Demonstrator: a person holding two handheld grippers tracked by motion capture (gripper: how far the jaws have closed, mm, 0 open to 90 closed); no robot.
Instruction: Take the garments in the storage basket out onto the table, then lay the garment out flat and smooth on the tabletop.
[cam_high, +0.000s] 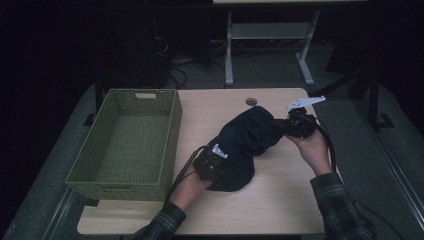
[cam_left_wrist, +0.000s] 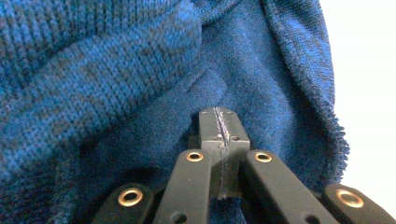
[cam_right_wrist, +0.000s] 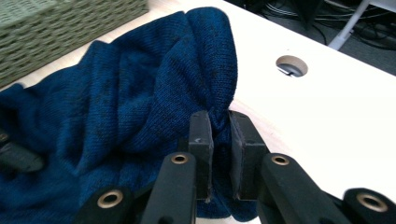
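Dark blue knit sweater (cam_high: 245, 145) w/ mottled weave; olive-green woven basket (cam_high: 127, 145) at 9 o'clock; pale wood table (cam_high: 280, 200); black jaws; plaid sleeves (cam_high: 345, 210).

Matt blue knitted sweater (cam_right_wrist: 140, 93), woven basket (cam_high: 130, 140)

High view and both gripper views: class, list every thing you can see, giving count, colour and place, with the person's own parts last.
Sweater: one, dark blue, bunched at the table's middle.
Basket: one, green woven, on the table's left part.
Table: one, light wood, with a round hole near its far edge.
Desk frame: one, white, on the floor beyond the table.
Left gripper: one, black, shut on the sweater's near edge.
Right gripper: one, black, shut on a sweater fold.
Sleeves: two, plaid, at the near edge.
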